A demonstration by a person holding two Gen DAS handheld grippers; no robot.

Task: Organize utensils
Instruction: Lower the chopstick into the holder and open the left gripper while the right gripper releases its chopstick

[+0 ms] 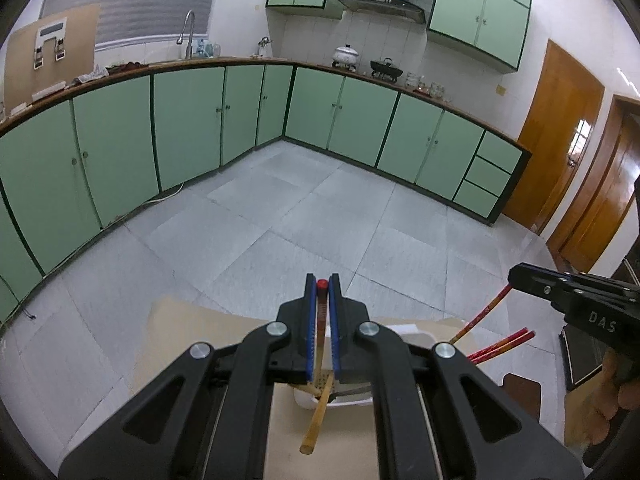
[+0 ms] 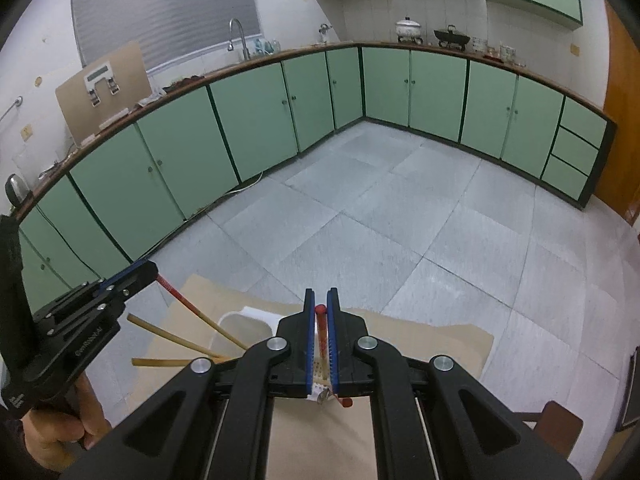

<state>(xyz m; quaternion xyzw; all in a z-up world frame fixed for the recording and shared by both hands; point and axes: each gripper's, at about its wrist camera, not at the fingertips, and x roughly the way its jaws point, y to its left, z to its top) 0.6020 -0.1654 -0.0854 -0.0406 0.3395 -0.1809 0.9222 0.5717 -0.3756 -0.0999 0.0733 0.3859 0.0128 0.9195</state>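
Left wrist view: left gripper [image 1: 322,286] clamped on red-tipped chopstick [image 1: 321,312], long axis along the fingers, red end forward. Right gripper [image 2: 321,300] likewise clamped on second chopstick [image 2: 321,326], above white utensil holder [image 2: 234,320].

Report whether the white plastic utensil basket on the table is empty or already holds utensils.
Not empty. The white plastic utensil basket already holds plain bamboo chopsticks and red-handled chopsticks, leaning out over its rim.

Pale green cabinets [image 1: 188,120] wrap the corner under a wooden counter [image 2: 248,62], with more green cupboards [image 1: 480,12] upper right. Grey floor tiles [image 1: 280,220] fill the middle; a shuttered window [image 2: 160,8] sits upper left, wooden doors [image 1: 560,140] at right.
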